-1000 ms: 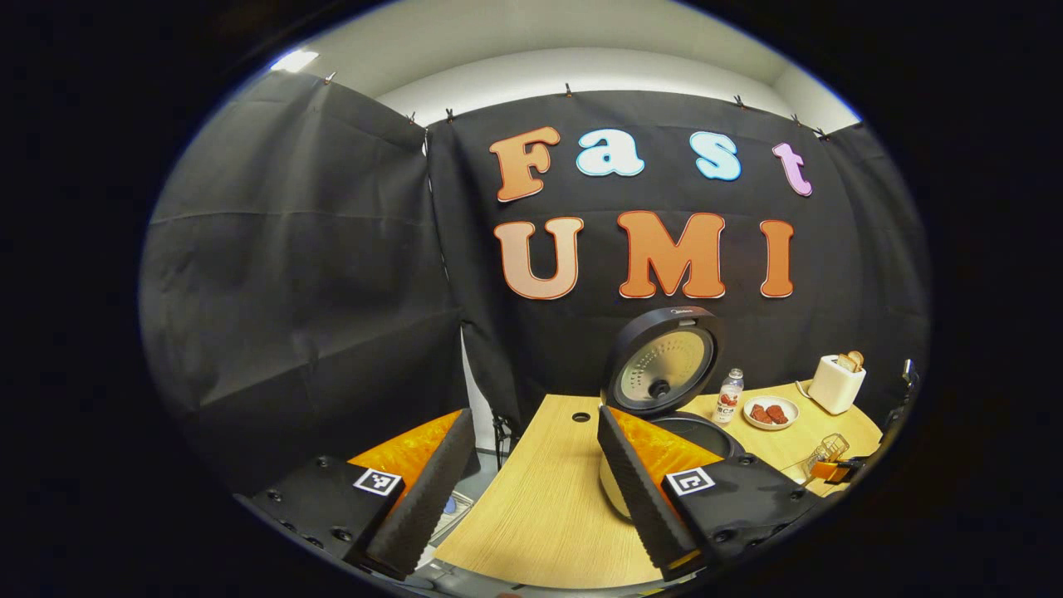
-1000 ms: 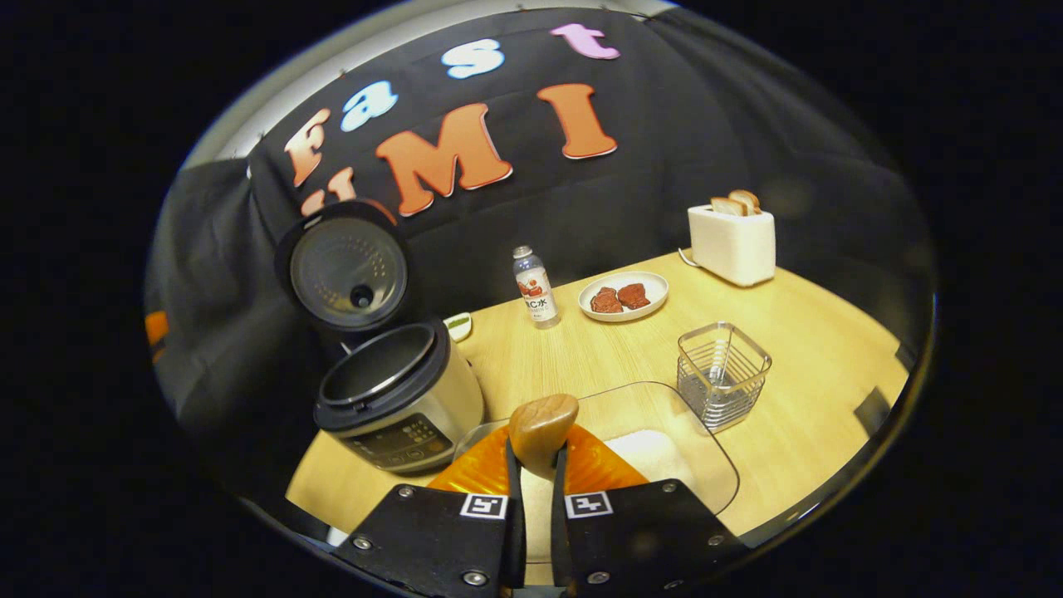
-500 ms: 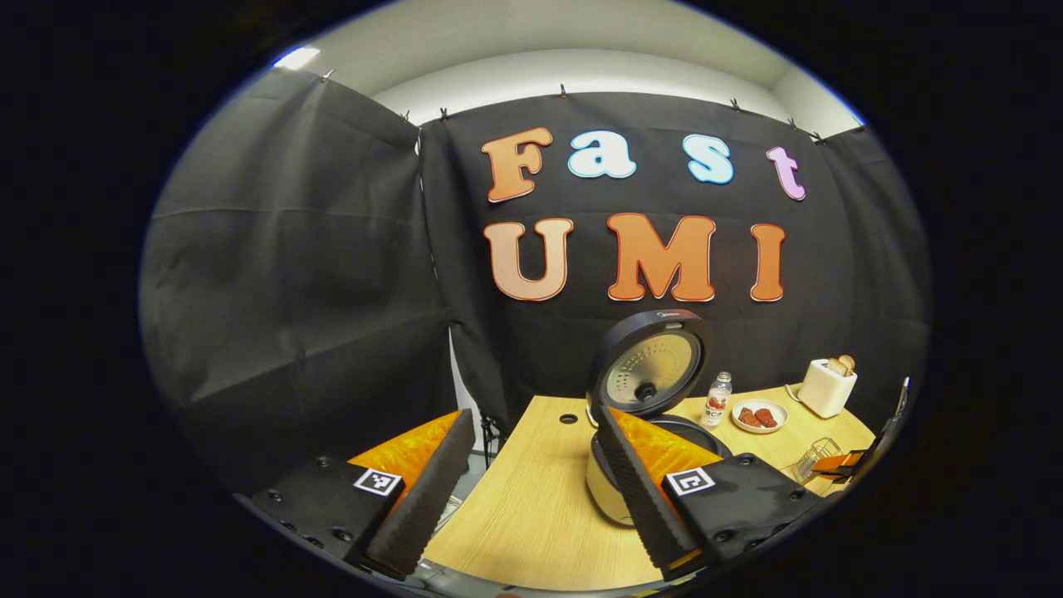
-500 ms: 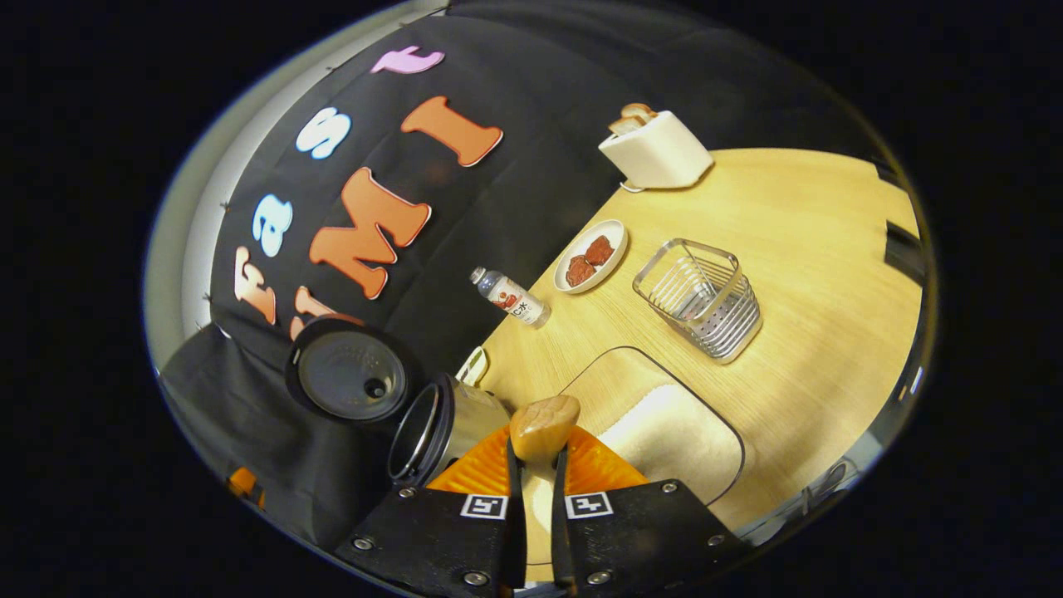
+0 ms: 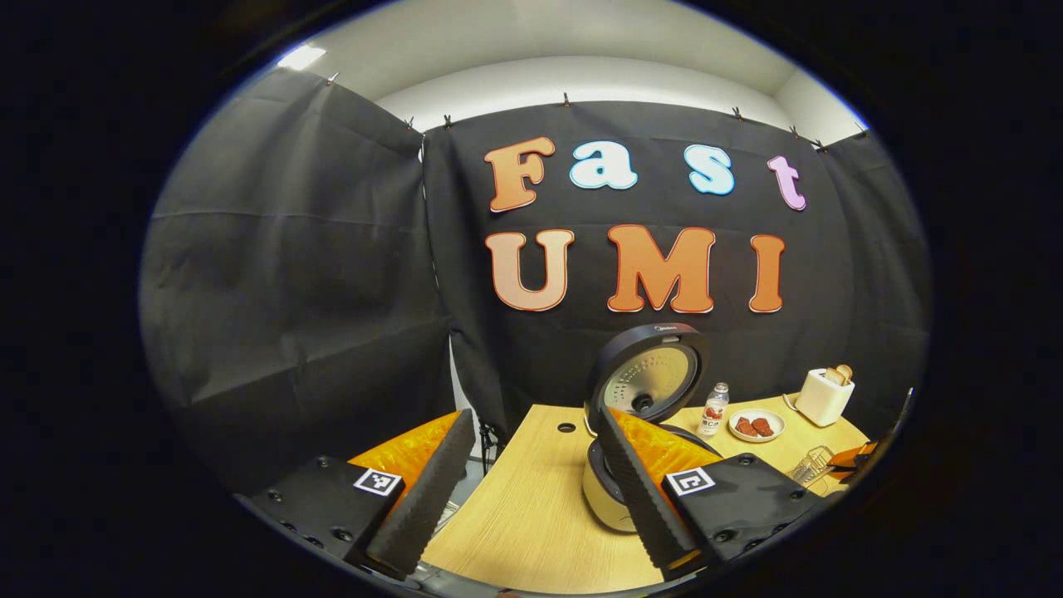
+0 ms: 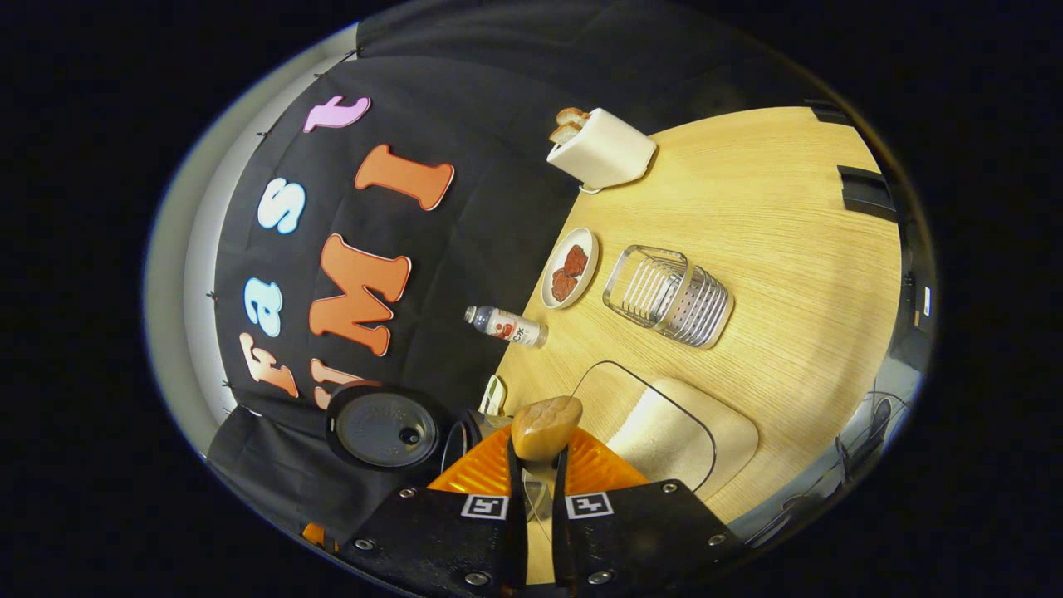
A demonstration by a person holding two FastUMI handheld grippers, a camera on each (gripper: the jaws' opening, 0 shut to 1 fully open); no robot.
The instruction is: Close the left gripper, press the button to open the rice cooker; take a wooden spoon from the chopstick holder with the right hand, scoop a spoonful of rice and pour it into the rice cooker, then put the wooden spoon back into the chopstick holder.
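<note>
On the wooden bench, in the left gripper view, the rice cooker stands with its round lid flipped up and wide open. The left gripper hangs above the near edge of the bench. Its jaws are spread far apart and hold nothing. One of its fingers hides part of the pot. Behind the cooker, near the black wall, stand a small bottle, a white plate with brown pieces of food, and a white toaster with bread in it. The wire chopstick holder sits near the right edge, a little apart from the plate.

In the right gripper view, everything looks tipped over on its side. The right gripper has its jaws pressed tight on the wooden spoon. The brown bowl of the spoon pokes out just past the jaws. I cannot tell if there is rice in it. Just left of the spoon you can see the rice cooker rim and its open lid. Just right of the spoon is a clear tray with white rice in it. Farther off on the bench lie the chopstick holder, the plate next to it, the bottle and the toaster.
</note>
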